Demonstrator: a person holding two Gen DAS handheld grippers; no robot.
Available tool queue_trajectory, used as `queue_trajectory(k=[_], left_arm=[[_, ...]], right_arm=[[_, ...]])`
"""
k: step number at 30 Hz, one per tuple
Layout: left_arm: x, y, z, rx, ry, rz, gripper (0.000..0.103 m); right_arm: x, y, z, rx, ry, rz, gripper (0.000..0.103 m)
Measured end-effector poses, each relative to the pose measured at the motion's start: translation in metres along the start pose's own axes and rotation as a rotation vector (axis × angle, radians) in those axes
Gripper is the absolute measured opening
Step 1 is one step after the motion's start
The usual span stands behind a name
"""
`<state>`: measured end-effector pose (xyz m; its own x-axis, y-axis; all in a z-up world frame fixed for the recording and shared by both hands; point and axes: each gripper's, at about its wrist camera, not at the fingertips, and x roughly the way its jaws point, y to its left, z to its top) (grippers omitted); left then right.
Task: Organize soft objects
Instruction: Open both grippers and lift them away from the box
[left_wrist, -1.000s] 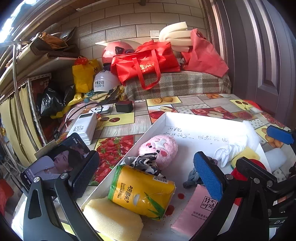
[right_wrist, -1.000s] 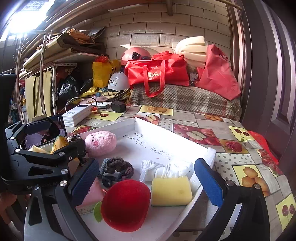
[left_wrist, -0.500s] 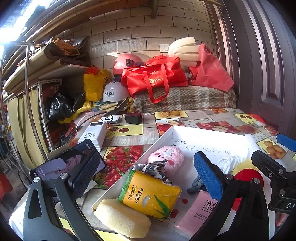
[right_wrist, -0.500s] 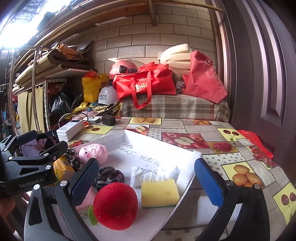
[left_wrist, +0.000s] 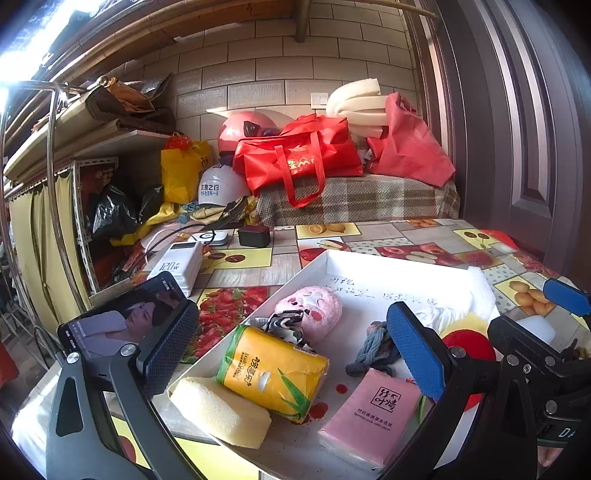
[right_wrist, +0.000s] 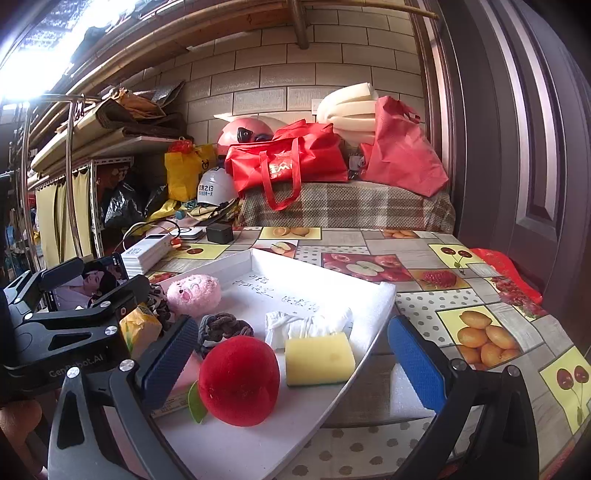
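Setting: fruit-print tablecloth (right_wrist: 476, 336) under a white foam tray (right_wrist: 373, 325); bags and helmets heaped against the brick wall behind.
Change: over the last second both grippers have pulled up and back from the tray, so more of the room shows.
Left gripper (left_wrist: 295, 350): jaws spread wide, empty, hovering above the yellow tissue pack (left_wrist: 271, 371).
Right gripper (right_wrist: 291, 358): likewise spread and empty, above the red plush apple (right_wrist: 238, 380) and small yellow sponge (right_wrist: 319, 358).
Soft objects: all lying in the tray, including the pink plush (right_wrist: 194, 295), none lifted.
Meaning: probably a pause between picks; nothing is yet sorted.
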<state>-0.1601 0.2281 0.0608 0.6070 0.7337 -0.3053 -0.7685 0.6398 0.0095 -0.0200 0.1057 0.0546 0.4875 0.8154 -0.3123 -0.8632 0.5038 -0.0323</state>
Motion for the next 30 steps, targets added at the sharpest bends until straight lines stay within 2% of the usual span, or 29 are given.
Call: queue_trajectory(k=[8, 19, 26, 30], left_arm=[[-0.01, -0.007, -0.003, 0.002, -0.008, -0.01, 0.103], [-0.02, -0.016, -0.006, 0.014, -0.007, -0.02, 0.103], [-0.029, -0.017, -0.009, -0.008, -0.015, -0.045, 0.103], [-0.039, -0.022, -0.01, -0.012, -0.033, -0.08, 0.103]], right_arm=[[-0.011, -0.002, -0.002, 0.012, -0.025, 0.014, 0.103], [-0.022, -0.007, -0.007, 0.034, -0.014, 0.04, 0.103], [-0.049, -0.038, -0.016, 0.118, -0.03, 0.075, 0.103], [-0.077, -0.065, -0.017, 0.159, -0.115, 0.045, 0.103]])
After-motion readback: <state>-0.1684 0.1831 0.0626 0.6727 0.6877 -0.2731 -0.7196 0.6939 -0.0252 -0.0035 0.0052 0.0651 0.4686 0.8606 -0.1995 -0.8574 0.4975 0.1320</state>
